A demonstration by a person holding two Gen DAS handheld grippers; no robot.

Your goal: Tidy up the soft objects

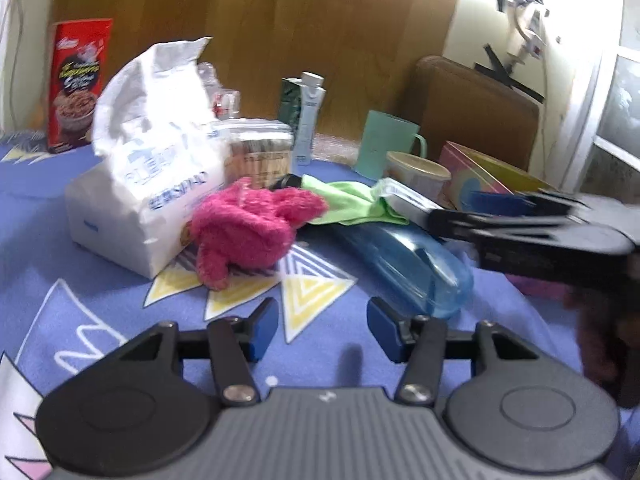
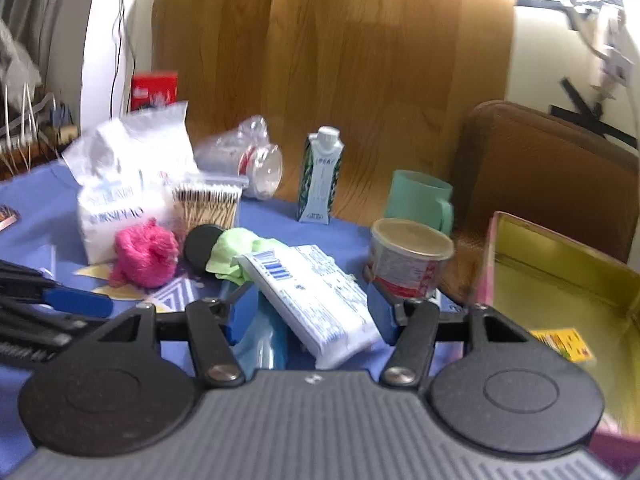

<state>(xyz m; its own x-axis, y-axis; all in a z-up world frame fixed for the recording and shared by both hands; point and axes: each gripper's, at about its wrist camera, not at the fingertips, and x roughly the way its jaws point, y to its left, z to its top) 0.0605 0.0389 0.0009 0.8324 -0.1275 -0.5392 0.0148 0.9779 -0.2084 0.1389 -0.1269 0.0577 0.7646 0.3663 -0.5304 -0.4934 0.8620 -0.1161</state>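
Hovering low over the blue patterned tablecloth, the left gripper with its blue-padded fingers spread apart and nothing between them. Just ahead, a fluffy pink plush cloth, bunched up, resting against the front of a white plastic tissue pack with its torn top standing open. Beside the pink cloth, to the right, a crumpled light-green cloth, partly draped over a translucent blue plastic case lying on its side. Reaching in from the right edge, the right gripper, blurred. From its own camera, right gripper also spread wide, fingers straddling a white-and-blue wrapped soft pack that lies tilted on the blue case; possibly touching the left pad, though too blurred to tell. Behind the green cloth, a round black lid-like disc. Farther back: a clear box of cotton swabs, a tall white-and-green drink carton, a mint-green plastic mug, a lidded round paper tub. At far right, an open pink tin box with a gold interior.
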